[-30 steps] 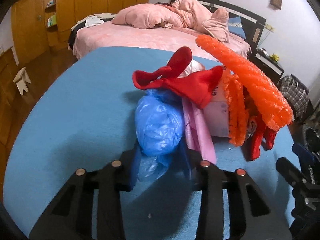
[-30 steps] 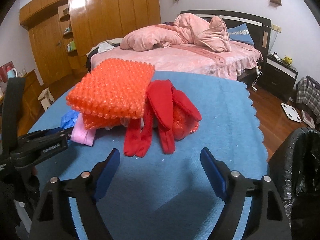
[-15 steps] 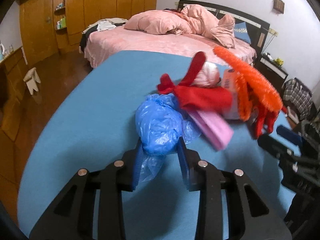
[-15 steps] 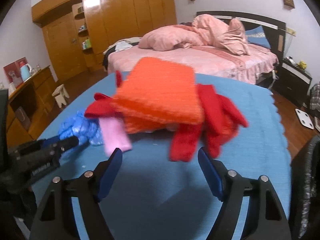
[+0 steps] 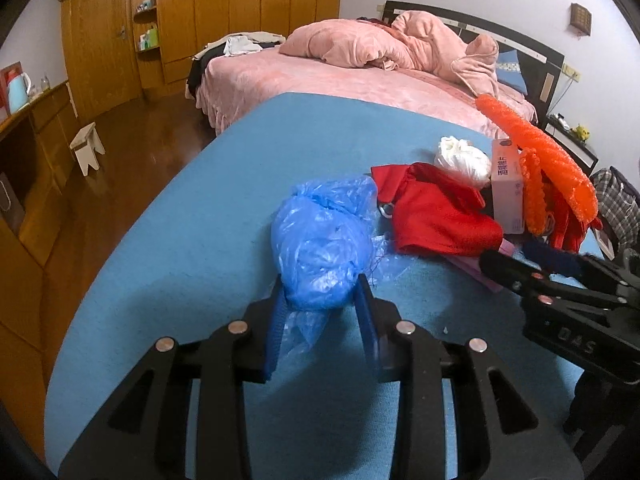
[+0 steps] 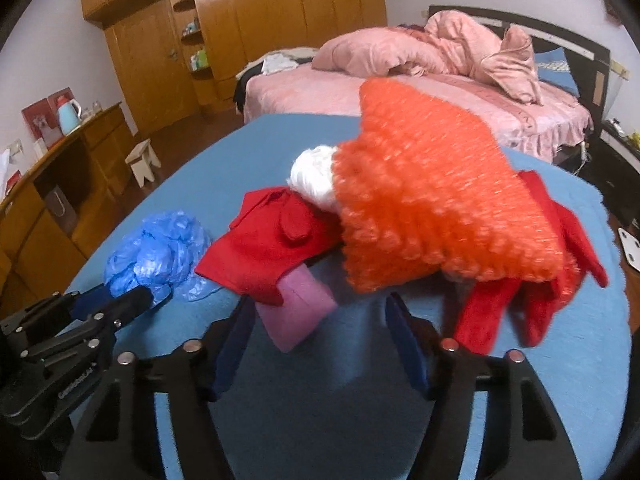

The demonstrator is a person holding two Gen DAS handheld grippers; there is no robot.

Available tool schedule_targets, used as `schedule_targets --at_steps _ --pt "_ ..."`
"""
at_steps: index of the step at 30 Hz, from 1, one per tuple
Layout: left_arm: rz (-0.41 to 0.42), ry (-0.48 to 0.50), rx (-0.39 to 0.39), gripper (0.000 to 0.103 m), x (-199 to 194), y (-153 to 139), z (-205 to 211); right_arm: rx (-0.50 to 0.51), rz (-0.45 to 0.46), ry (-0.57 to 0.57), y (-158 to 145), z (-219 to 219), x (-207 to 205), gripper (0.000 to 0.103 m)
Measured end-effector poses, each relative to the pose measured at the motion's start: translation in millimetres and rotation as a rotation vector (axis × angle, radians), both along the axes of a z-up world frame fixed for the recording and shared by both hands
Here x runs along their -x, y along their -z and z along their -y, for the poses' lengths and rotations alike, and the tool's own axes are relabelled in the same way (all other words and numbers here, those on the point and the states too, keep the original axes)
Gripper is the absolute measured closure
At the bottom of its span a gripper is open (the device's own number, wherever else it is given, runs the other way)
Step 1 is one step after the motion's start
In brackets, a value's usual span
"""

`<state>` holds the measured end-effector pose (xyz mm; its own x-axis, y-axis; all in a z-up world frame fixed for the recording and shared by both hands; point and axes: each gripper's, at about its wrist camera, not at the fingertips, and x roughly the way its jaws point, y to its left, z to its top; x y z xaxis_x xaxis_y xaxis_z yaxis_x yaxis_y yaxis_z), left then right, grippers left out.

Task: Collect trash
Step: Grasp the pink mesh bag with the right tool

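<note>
I am gripping the crumpled blue bag (image 5: 320, 248) in my left gripper (image 5: 322, 304) on the worktop (image 5: 180, 248), jaws pinched on it, while my right gripper (image 6: 320, 320), jaws half-wide and empty, is nearing the pink piece (image 6: 298, 312), which calls for closing.

**Blue table and its load**

A blue cloth-covered table (image 5: 192, 216) is filling the middle of both views. A crumpled blue plastic bag (image 5: 320, 248) is lying at centre. To its right a red cloth (image 5: 440, 216) is covering part of a pink flat piece (image 6: 296, 316). A white wad (image 5: 464, 158), a pale box (image 5: 507, 188) and orange bubble wrap (image 6: 432, 208) are sitting behind it, toward the right edge.
</note>
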<state>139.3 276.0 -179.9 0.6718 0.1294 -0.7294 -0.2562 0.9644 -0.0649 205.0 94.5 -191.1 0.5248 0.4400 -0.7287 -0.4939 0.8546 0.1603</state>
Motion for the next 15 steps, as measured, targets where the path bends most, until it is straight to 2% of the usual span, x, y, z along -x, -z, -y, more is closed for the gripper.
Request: schedule_targets --at_steps 2,5,11,15 --pt "0.000 0.000 0.004 0.071 -0.1 0.0 -0.4 -0.012 -0.026 -0.022 2.6 0.1 -1.6 0.059" --pt "0.000 0.000 0.005 0.071 0.1 0.6 -1.7 -0.031 -0.023 -0.031 1.0 3.9 2.5 0.059" --pt "0.002 0.000 0.008 0.071 0.2 0.8 -1.9 -0.005 -0.036 -0.060 5.5 -3.8 4.6 0.059" --pt "0.003 0.001 0.008 0.071 1.6 1.9 1.0 -0.031 -0.056 -0.084 5.3 -2.7 2.3 0.087"
